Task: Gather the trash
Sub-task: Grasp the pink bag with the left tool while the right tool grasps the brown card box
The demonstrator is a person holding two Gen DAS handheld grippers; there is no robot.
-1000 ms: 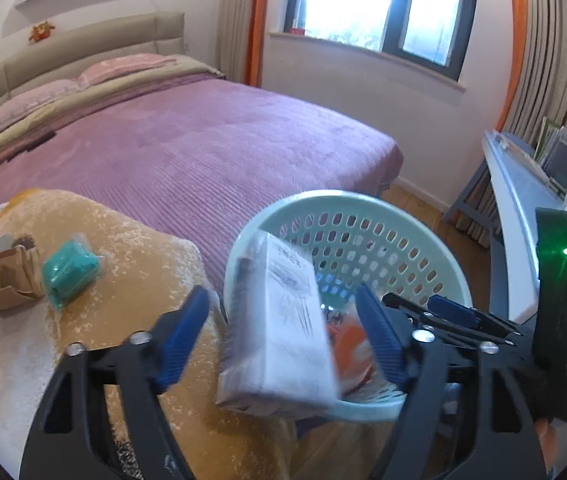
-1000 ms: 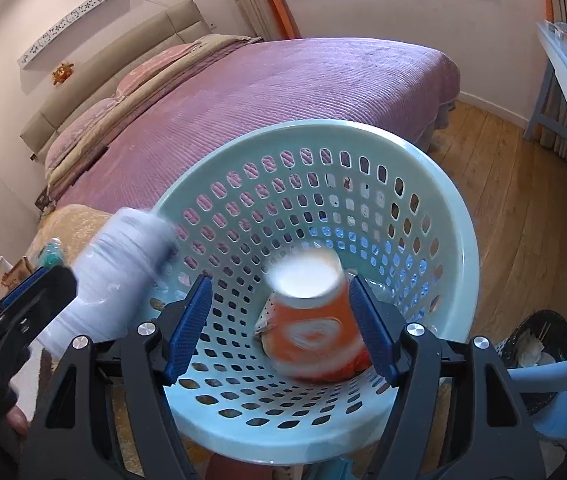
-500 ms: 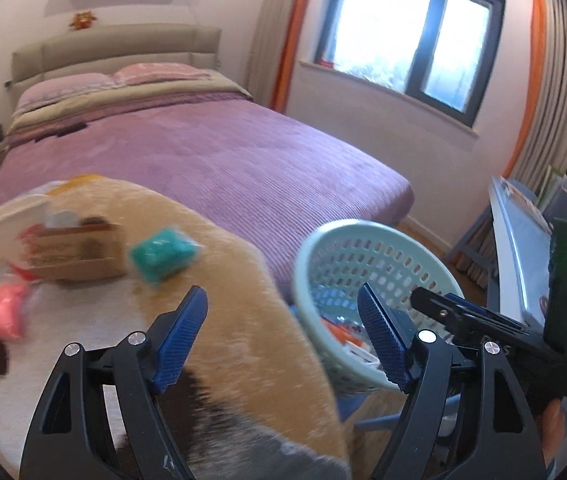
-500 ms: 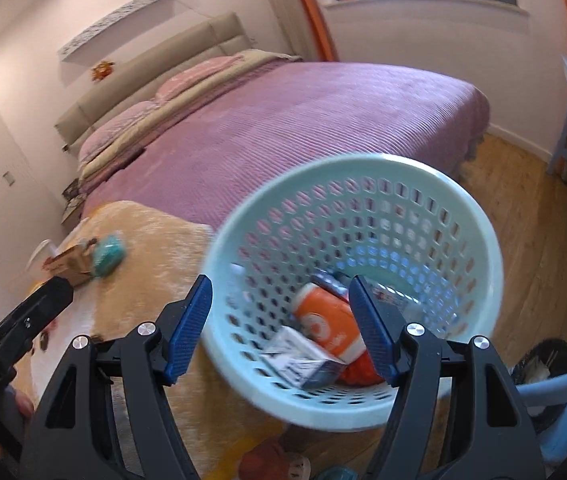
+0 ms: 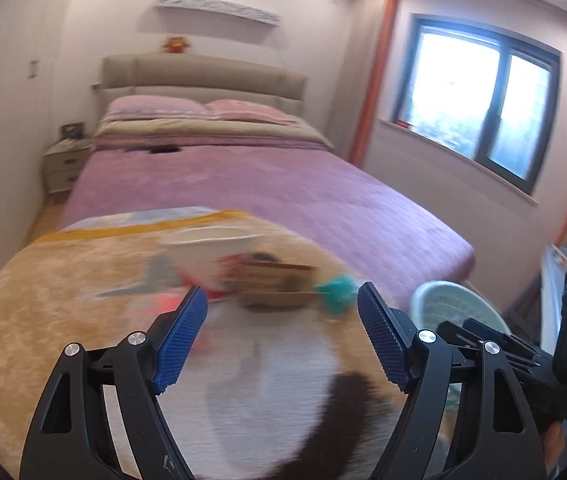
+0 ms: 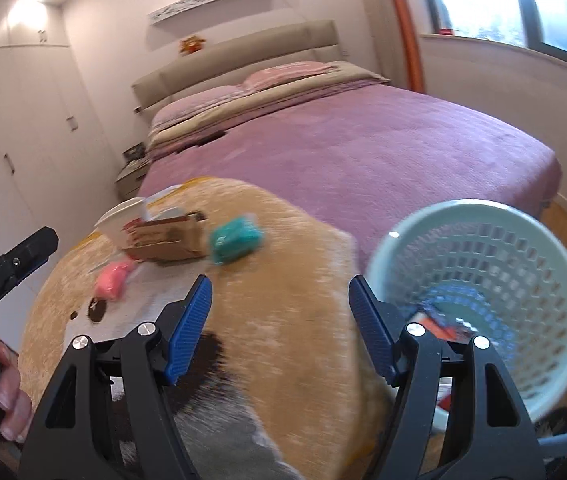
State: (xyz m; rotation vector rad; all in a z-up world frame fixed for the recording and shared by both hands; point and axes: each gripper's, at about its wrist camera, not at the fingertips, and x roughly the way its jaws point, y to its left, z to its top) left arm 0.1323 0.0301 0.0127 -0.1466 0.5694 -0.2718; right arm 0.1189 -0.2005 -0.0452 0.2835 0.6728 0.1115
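1. Blue-padded jaws of my left gripper (image 5: 281, 334) stand wide with nothing between them; right gripper (image 6: 279, 322) likewise, wide and bare, both aimed down at the blanket (image 6: 283, 264).
2. Remaining trash sits mid-frame, beyond the pads: teal packet (image 6: 235, 240), cardboard box (image 6: 167, 240), pink wrapper (image 6: 113, 280), white bowl (image 6: 123, 218), clustered close, probably within one reach.
3. Mint basket (image 6: 563, 292) sits lower right, just off the blanket's edge, presumably kept close for short drops; some trash lies inside.
4. Left gripper's handle and the hand (image 6: 7, 396) holding it show at lower left.
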